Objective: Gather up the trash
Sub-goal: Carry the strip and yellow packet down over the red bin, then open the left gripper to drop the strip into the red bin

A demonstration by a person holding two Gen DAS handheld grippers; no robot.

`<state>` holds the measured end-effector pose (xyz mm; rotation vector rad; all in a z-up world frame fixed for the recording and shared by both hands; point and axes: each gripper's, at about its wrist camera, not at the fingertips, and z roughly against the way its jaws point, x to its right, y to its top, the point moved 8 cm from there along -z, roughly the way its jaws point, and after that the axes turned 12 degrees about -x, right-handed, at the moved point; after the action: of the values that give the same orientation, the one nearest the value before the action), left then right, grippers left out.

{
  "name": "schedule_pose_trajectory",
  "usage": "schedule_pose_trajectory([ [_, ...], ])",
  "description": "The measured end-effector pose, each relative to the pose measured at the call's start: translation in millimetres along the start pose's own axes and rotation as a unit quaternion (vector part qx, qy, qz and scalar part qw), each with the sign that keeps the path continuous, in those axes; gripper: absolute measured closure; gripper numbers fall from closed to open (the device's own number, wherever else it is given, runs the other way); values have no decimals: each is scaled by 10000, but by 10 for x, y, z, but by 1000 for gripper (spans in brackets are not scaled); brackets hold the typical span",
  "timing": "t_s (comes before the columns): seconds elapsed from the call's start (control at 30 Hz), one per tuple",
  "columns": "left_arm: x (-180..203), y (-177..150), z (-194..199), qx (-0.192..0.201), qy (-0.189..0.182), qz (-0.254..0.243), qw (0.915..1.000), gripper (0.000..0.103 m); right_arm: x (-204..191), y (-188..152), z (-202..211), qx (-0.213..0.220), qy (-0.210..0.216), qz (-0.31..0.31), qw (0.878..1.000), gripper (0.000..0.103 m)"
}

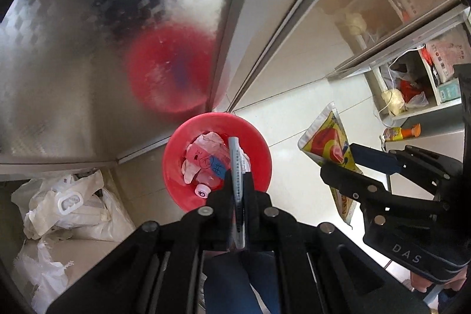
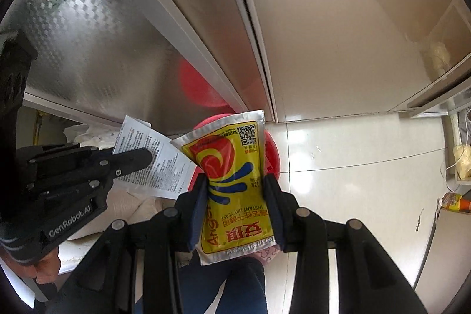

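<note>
L gripper (image 1: pixel 239 181) clamps folded printed paper sheet (image 1: pixel 237 167) over red round plastic bin (image 1: pixel 259 143), frame centre; R gripper (image 2: pixel 235 184) grips yellow foil yeast sachet (image 2: pixel 232 181).

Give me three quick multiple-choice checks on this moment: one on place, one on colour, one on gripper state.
1. Where is the red bin?
A. on the floor, below the left hand-held gripper
B. on a shelf
C. inside a drawer

2. The yeast packet is mainly:
A. green
B. yellow
C. white

3. The right hand-held gripper is:
A. open and empty
B. out of view
C. shut on the yeast packet

A: the bin sits on floor tiles under the fingers.
B: yellow with red and blue swirls.
C: both pads press its sides.
</note>
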<state>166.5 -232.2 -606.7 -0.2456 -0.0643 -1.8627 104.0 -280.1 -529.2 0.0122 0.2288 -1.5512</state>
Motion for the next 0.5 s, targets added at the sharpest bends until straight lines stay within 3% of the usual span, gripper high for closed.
schedule_pose_trajectory([
  [0.2,-16,40,-92,-65,24,5,10000,95,-35,56,5,-35,17,-7,10000,67],
  [0.3,-53,45,-79,-69,107,81,9999,83,-22,66,2,-18,-8,24,10000,67],
  [0.5,-88,18,-103,-154,52,46,9999,82,-1,5,33,9,9,81,10000,67],
])
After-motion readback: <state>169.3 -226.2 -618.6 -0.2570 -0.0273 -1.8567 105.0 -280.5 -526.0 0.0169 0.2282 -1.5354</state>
